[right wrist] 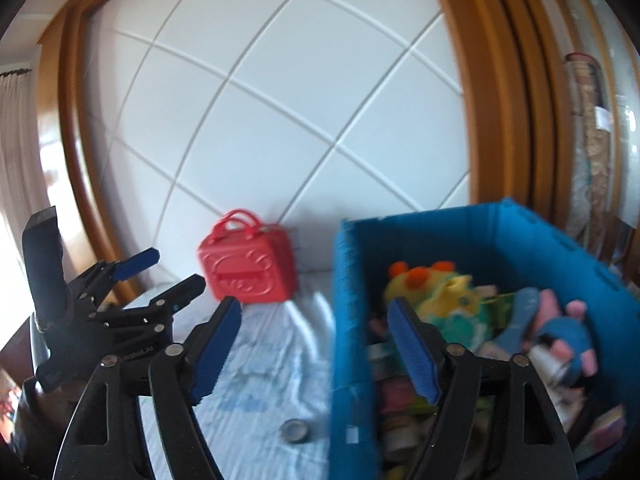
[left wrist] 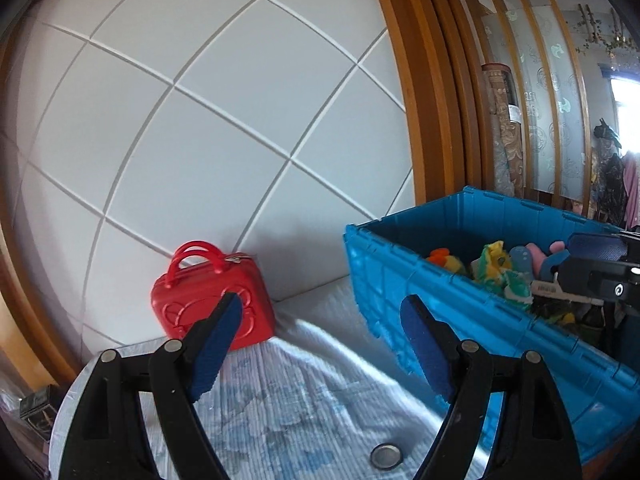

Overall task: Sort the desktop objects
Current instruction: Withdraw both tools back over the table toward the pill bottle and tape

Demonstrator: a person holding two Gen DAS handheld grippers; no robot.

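Note:
A red toy handbag (left wrist: 212,300) stands against the white panelled wall on the pale cloth; it also shows in the right wrist view (right wrist: 248,268). A blue crate (left wrist: 472,320) to its right holds several plush toys (left wrist: 500,268) and shows in the right wrist view (right wrist: 500,248) with the toys (right wrist: 452,300). My left gripper (left wrist: 324,316) is open and empty, above the cloth between bag and crate. My right gripper (right wrist: 316,320) is open and empty over the crate's left wall. The left gripper (right wrist: 160,268) shows at left in the right wrist view.
A small round metal tin (left wrist: 386,455) lies on the cloth near the crate's front; it also shows in the right wrist view (right wrist: 295,431). A wooden frame (left wrist: 416,120) borders the wall. The right gripper's body (left wrist: 600,276) hangs over the crate.

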